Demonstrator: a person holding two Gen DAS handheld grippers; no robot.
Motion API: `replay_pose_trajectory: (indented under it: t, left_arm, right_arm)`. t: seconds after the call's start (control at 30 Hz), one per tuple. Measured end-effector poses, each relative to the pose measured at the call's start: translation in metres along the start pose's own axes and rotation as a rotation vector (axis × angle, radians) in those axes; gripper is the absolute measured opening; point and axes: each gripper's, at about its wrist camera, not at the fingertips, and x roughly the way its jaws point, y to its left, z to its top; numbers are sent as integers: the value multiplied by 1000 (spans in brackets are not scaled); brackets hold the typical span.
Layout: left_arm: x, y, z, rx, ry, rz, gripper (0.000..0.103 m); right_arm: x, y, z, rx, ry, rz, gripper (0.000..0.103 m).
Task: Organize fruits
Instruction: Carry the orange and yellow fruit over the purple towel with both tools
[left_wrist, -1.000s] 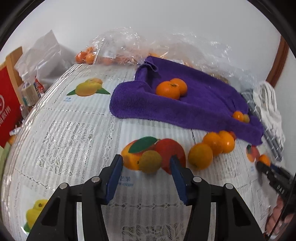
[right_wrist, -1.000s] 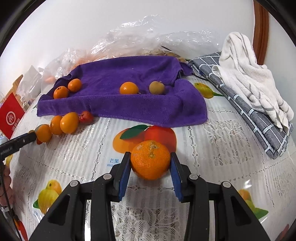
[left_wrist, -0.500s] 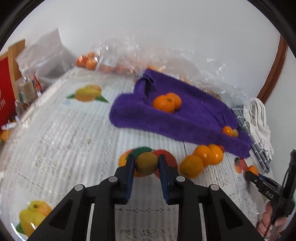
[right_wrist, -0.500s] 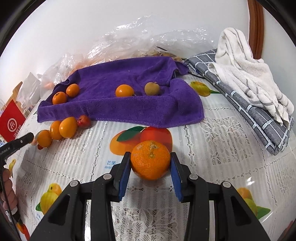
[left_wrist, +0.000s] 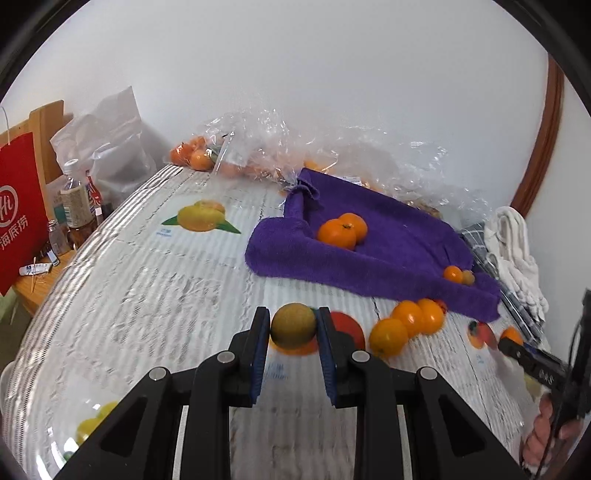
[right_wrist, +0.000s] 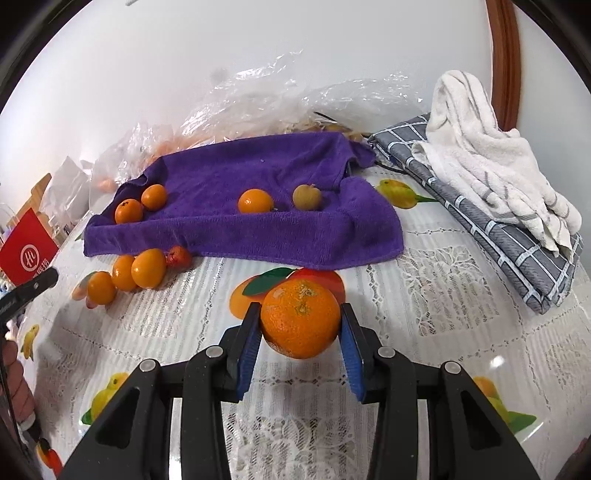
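The table (right_wrist: 424, 266) is the largest surface: a white lace-pattern cloth under clear film, printed with fruit pictures, curving away to a wall at the back. On it, toward the wall, lies the purple towel (right_wrist: 258, 229), soft and fuzzy, with its near edge rolled into a thick hem and its back corner bunched. Behind the towel crinkled clear plastic bags (left_wrist: 266, 147) hold more orange fruit. Right of the towel a folded grey checked cloth (right_wrist: 509, 236) carries a rumpled white striped towel (right_wrist: 480, 155), reaching the table's right edge. Left of the towel a red bag (left_wrist: 18, 206) and bottles (left_wrist: 75, 199) stand off the table's side.

On the towel sit two tangerines (right_wrist: 140, 205) at its left end, and one tangerine beside a dull green-brown round fruit (right_wrist: 306, 197) near its middle. Just in front of the towel's left hem, touching in a row on the lace, are three smooth oval kumquats (right_wrist: 129, 271) and a small red fruit (right_wrist: 179, 256).

In front of the towel the lace is bare and open on both sides of the grippers.

The right gripper (right_wrist: 300, 328) is clenched on a dimpled orange (right_wrist: 300, 323), clear of the table. The left gripper (left_wrist: 293, 326) pinches a matte greenish-brown ball-shaped fruit (left_wrist: 293, 325) between its blue pads, raised over a printed orange.
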Motion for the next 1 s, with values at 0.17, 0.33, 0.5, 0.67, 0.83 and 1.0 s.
replay_pose_trajectory:
  t: [0.17,0.33,0.5,0.67,0.83,1.0]
  left_arm:
    - [-25,-7,20,65,-21,27,25]
    - [-34,-30,61,104,-79,38,25]
    - [-18,-58,94,103,-109,-5,25]
    - [15,-85,113,102,-80,-54,25]
    - [47,-94,116,118,-27,-61,25]
    - [71,-80,115,115,40,-77,25]
  right_arm:
    - [-16,9,18,-31,-38,-30,41]
    - [-25,17,54,-37,-81,-16,41]
    - [-19,24,93,-39,-109,13,40]
    - [-7,16,131,-31,-120,24,41]
    - [22,-2,150,-22,-92,24,41]
    - [70,-14,152,-18,5,45,41]
